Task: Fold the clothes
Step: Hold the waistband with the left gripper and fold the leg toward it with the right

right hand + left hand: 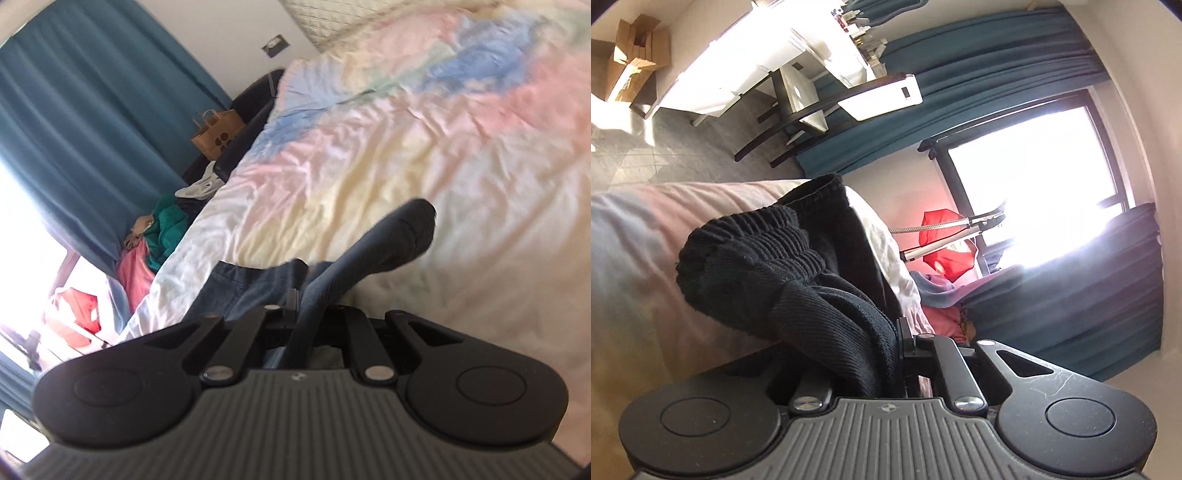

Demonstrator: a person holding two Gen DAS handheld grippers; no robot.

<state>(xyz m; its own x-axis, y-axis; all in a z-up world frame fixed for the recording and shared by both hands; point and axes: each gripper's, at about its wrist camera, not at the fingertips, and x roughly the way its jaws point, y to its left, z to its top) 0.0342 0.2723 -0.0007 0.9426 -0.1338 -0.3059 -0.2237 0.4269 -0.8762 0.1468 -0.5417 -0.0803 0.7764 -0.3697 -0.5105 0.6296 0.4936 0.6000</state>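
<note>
Mostly hidden: left gripper (pixel 894 354) fingers under bunched black garment (pixel 783 280).

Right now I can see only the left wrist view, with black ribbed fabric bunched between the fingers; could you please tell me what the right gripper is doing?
Observer: The right gripper is shut on a grey-blue sock, whose toe end sticks out ahead of the fingers.
Operator: Thank you. Is anything else lying below it?
Observer: Yes, a blue denim garment lies on the pastel duvet, just left of the sock.
Operator: And what is beside the bed on that side?
Observer: A brown paper bag stands by the teal curtain, with a heap of clothes nearer the window.
</note>
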